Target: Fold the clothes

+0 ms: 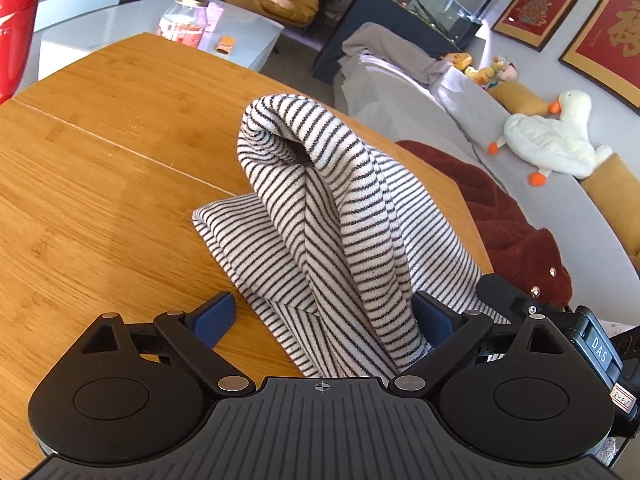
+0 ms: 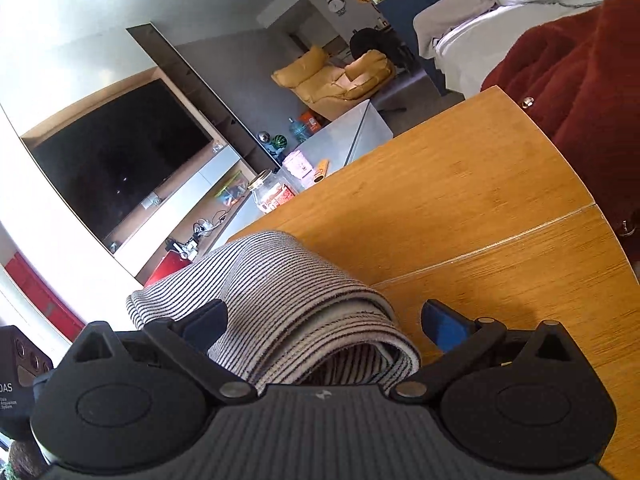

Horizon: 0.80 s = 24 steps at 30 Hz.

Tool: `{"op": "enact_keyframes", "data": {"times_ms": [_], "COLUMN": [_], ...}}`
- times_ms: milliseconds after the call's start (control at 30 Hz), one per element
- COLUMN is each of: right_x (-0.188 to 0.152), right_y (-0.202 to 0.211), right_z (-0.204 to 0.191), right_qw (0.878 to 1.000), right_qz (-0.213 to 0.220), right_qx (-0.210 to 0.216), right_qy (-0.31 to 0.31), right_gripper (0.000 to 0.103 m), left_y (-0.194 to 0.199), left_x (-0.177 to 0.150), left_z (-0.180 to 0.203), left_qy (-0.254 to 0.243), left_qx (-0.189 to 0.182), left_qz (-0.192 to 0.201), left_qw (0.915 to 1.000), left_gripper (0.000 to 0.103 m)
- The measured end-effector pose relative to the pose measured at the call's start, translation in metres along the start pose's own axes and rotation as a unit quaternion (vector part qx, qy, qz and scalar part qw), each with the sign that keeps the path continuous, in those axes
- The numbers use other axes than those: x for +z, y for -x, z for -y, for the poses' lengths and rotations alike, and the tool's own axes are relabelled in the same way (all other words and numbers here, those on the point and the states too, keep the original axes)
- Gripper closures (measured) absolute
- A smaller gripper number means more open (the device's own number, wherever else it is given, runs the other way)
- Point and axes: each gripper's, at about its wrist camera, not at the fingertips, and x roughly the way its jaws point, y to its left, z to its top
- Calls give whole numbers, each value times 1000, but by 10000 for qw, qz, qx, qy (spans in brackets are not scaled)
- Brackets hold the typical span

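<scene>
A black-and-white striped garment (image 1: 328, 216) lies on the wooden table (image 1: 100, 168), part of it flat and a thick fold rising toward the camera. My left gripper (image 1: 324, 316) is open; the raised fold passes between its blue pads (image 1: 214, 318) and rests against the right one. In the right wrist view the same striped garment (image 2: 288, 300) is bunched in a folded roll between my right gripper's (image 2: 328, 322) wide-open fingers (image 2: 442, 324), above the table (image 2: 460, 208). The other gripper's body (image 1: 560, 320) shows at the right edge of the left wrist view.
A dark red fleecy garment (image 1: 504, 224) hangs off the table's right edge beside a grey sofa with a white goose plush (image 1: 552, 140). A jar (image 1: 184, 20) stands on a low white table beyond. A red container (image 1: 16, 28) is at far left.
</scene>
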Motion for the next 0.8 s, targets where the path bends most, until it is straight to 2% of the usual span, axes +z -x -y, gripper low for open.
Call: {"op": "enact_keyframes", "data": {"times_ms": [233, 267, 300, 333, 467, 667, 767, 800], "right_x": [-2, 1, 5, 9, 22, 21, 13, 10], "right_y": [8, 7, 6, 4, -15, -32, -42, -47], "right_z": [1, -2, -7, -12, -18, -24, -42, -49], "right_qw": [9997, 9996, 9991, 9982, 9961, 9981, 9964, 9953], "right_qz": [145, 170, 219, 267, 105, -403, -605, -700], "right_qx": [-195, -205, -235, -265, -260, 54, 230, 328], "right_qy": [-44, 81, 274, 467, 838, 456, 555, 585], "right_gripper": [2, 7, 27, 39, 39, 35, 35, 35], "left_y": [2, 4, 4, 3, 1, -2, -4, -3], "left_x": [2, 3, 5, 7, 15, 28, 35, 40], "left_z": [-2, -4, -5, -7, -14, -25, -31, -37], "left_qy": [75, 129, 147, 158, 204, 273, 308, 339], "left_qx": [-113, -205, -242, -267, -368, -519, -595, -485], "left_qz": [-140, -223, -239, -242, -256, -275, -285, -203], "left_qw": [9998, 9995, 9993, 9992, 9988, 9979, 9973, 9980], "left_gripper": [7, 9, 15, 17, 16, 16, 16, 16]}}
